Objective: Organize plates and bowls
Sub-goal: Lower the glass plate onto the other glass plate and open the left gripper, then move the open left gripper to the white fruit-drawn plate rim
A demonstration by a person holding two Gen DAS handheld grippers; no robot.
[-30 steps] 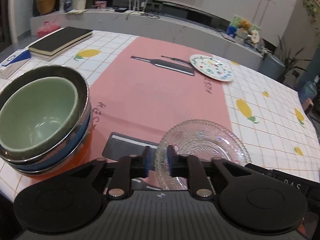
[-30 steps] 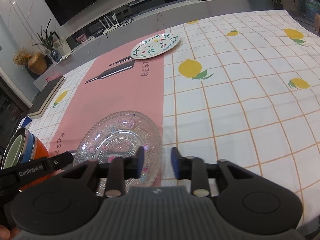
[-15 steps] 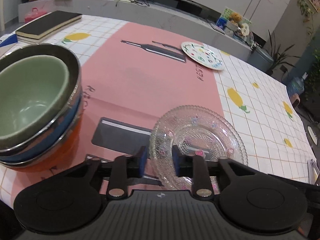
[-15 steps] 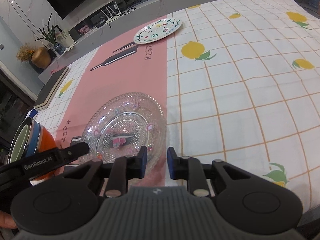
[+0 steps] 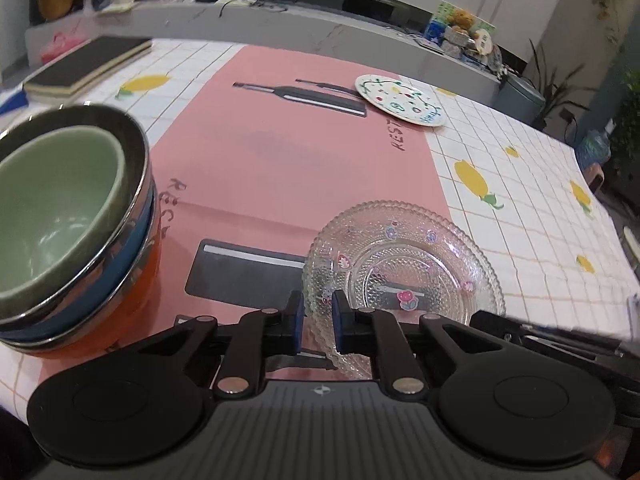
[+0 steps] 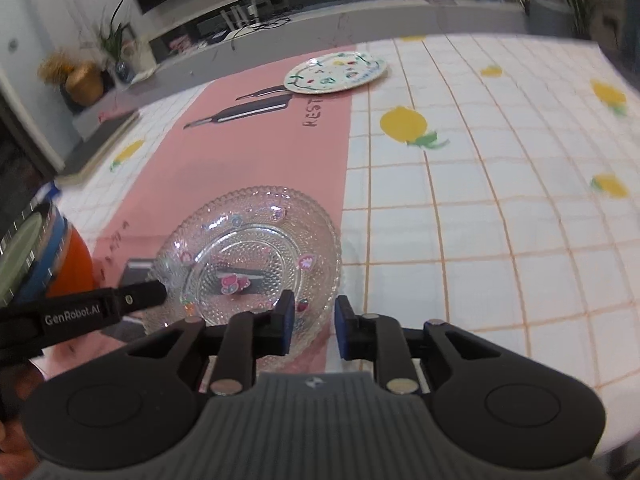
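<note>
A clear glass plate (image 5: 404, 276) with flower stickers is held tilted above the pink mat; it also shows in the right wrist view (image 6: 256, 256). My left gripper (image 5: 318, 318) is shut on its near-left rim. My right gripper (image 6: 313, 320) straddles the plate's right rim with a gap between its pads; whether it grips is unclear. A white patterned plate (image 5: 400, 100) lies at the far side, also in the right wrist view (image 6: 336, 72). A stack of bowls (image 5: 68, 216), green inside steel, blue and orange, stands at the left.
A black book (image 5: 88, 64) lies at the far left of the table. The lemon-print tablecloth (image 6: 500, 200) stretches to the right. A grey counter with clutter runs behind the table.
The glass plate has come up off the mat, now tilted between both grippers. The right gripper's fingers have shifted along its right rim.
</note>
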